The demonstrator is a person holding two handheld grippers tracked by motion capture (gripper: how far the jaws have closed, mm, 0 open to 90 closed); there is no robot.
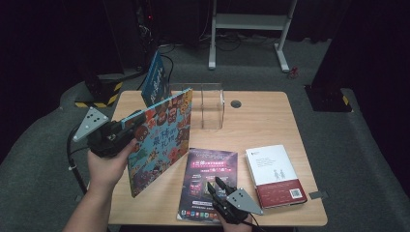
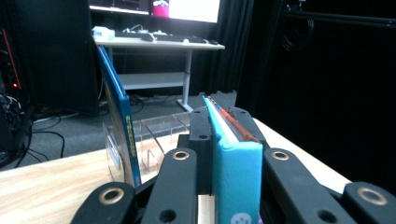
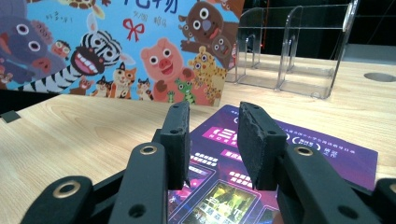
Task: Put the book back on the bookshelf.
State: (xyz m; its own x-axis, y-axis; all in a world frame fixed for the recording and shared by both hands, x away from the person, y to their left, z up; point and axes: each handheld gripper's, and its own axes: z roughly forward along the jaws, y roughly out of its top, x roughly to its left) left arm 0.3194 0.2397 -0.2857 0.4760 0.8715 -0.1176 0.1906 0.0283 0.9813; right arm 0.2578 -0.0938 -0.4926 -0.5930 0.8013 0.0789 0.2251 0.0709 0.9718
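Observation:
A picture book (image 1: 162, 137) with cartoon animals on its cover stands tilted on its lower edge at the table's left. My left gripper (image 1: 129, 123) is shut on its teal spine (image 2: 236, 172), near the upper corner. In the right gripper view the same cover (image 3: 116, 46) rises beyond a purple magazine (image 3: 322, 154). That magazine (image 1: 208, 169) lies flat near the front edge. My right gripper (image 1: 214, 183) sits low over it, open, with nothing between its fingers (image 3: 259, 140).
A clear acrylic rack (image 1: 205, 104) stands at the back middle, and a blue book (image 1: 155, 82) leans upright in its left end. A white and red book (image 1: 275, 174) lies flat at the front right. A round cable hole (image 1: 236, 104) is behind the rack.

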